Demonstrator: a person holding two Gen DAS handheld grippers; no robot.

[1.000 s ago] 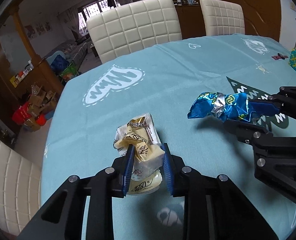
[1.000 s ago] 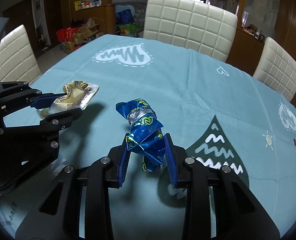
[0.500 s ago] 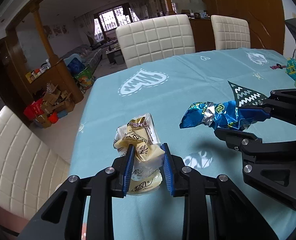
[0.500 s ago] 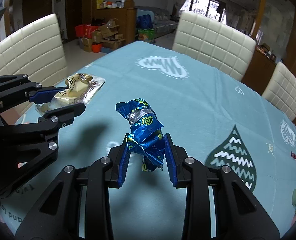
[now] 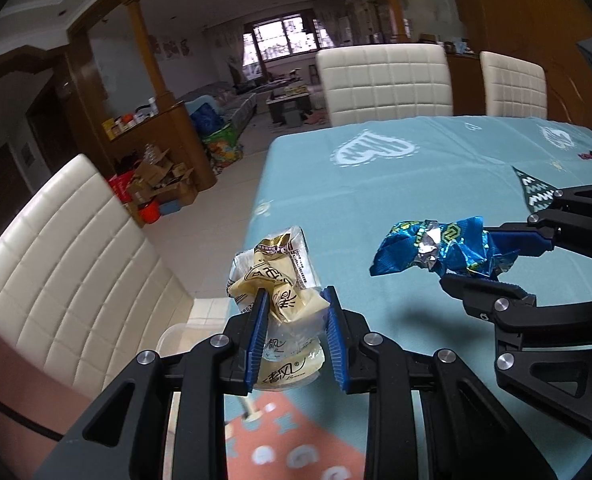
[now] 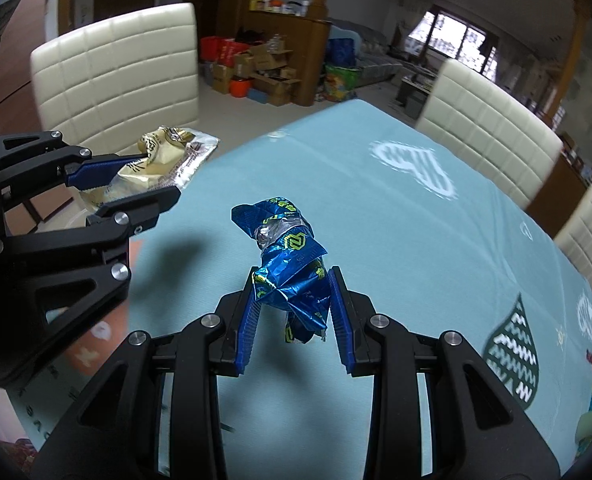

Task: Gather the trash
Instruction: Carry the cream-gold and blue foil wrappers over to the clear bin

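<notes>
Yellow-and-clear wrapper (image 5: pixel 280 300), shiny blue wrapper (image 6: pixel 292 272), teal tablecloth (image 5: pixel 375 208) with white hearts, cream quilted chairs (image 5: pixel 383 80)

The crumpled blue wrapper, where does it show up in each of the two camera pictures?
Left wrist view: the blue wrapper sits right of centre, pinched in the right gripper coming in from the right edge.
Right wrist view: it is at centre, lower half, between that gripper's own fingers.
Shared landmark: the white heart printed on the tablecloth.

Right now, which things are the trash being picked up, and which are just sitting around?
Trash job:
- yellow wrapper, clamped in the left gripper
- blue wrapper, clamped in the right gripper

Just there:
- white chairs
- teal tablecloth
- cardboard boxes on the floor
</notes>
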